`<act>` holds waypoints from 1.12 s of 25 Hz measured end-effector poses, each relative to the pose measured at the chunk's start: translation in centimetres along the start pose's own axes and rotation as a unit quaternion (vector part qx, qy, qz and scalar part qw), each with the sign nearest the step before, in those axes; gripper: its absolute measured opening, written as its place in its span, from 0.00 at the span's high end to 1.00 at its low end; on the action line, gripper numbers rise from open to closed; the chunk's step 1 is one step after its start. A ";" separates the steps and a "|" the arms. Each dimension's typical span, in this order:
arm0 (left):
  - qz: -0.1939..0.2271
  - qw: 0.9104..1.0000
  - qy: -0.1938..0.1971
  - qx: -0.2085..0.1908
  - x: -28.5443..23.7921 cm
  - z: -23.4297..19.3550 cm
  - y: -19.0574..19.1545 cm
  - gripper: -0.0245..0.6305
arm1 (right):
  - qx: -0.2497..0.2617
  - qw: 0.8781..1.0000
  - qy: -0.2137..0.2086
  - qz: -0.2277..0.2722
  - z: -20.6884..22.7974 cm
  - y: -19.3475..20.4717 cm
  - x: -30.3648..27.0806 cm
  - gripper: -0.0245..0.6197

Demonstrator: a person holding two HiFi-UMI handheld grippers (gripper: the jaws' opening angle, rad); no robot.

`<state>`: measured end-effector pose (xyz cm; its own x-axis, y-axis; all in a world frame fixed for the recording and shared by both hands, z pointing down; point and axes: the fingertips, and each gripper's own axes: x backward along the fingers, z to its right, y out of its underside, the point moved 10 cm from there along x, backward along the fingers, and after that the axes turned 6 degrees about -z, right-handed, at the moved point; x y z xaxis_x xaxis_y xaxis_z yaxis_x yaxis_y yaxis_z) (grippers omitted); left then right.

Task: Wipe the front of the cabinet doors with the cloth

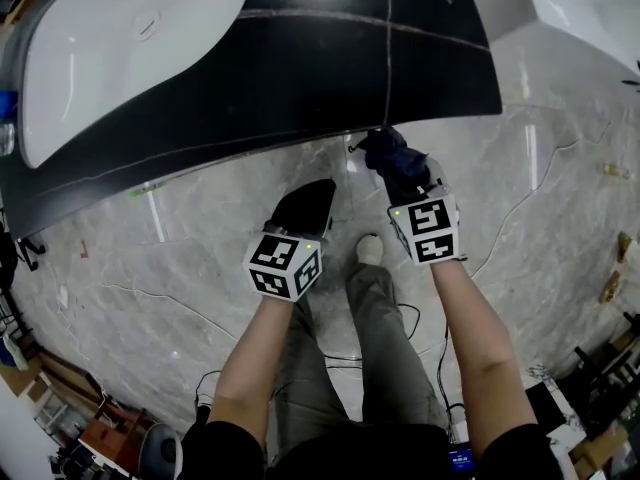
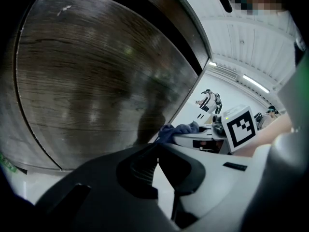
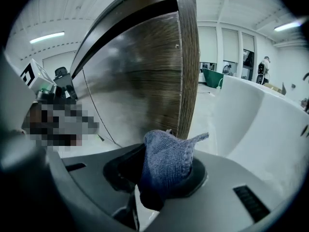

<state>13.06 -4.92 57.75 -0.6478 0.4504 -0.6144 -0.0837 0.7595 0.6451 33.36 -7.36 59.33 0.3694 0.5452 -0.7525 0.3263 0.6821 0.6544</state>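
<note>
The right gripper (image 1: 405,180) has its fingers clamped on the cloth (image 3: 166,161). A bunched tuft projects forward past the fingertips, so fabric, not plastic, should meet the wood. The cloth sits low against the cabinet doors (image 1: 300,78), close to the seam between them; contact cannot be confirmed. It is blue, coarse-knit and crumpled to a peak.

The left gripper (image 1: 305,208) has its fingers (image 2: 137,168) together at the tips with nothing between them. It hangs just beside the right gripper, probably as the idle hand. The doors are dark wood grain with faint dull patches.
</note>
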 end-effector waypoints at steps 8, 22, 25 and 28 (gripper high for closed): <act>0.000 1.000 0.007 -0.011 2.8 -0.5 -0.8 0.96 | -0.022 1.000 0.002 0.000 -2.9 -0.8 1.7 0.79; 0.024 0.999 -0.020 -0.012 11.7 -3.0 -2.9 0.95 | -0.039 0.999 0.005 0.025 -9.2 -5.8 5.5 0.79; 0.035 0.999 -0.033 -0.008 13.8 -3.6 -3.5 0.95 | -0.039 0.999 -0.002 0.029 -10.7 -7.1 6.3 0.79; 0.049 0.998 -0.045 0.003 16.2 -3.9 -3.7 0.95 | -0.031 0.999 -0.009 0.035 -12.2 -8.5 7.4 0.79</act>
<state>-0.04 -2.24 47.17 -0.5815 0.5635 -0.5867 -0.0181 0.7121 0.7019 22.67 -3.17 47.34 0.4055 0.5834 -0.7037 0.2448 0.6725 0.6985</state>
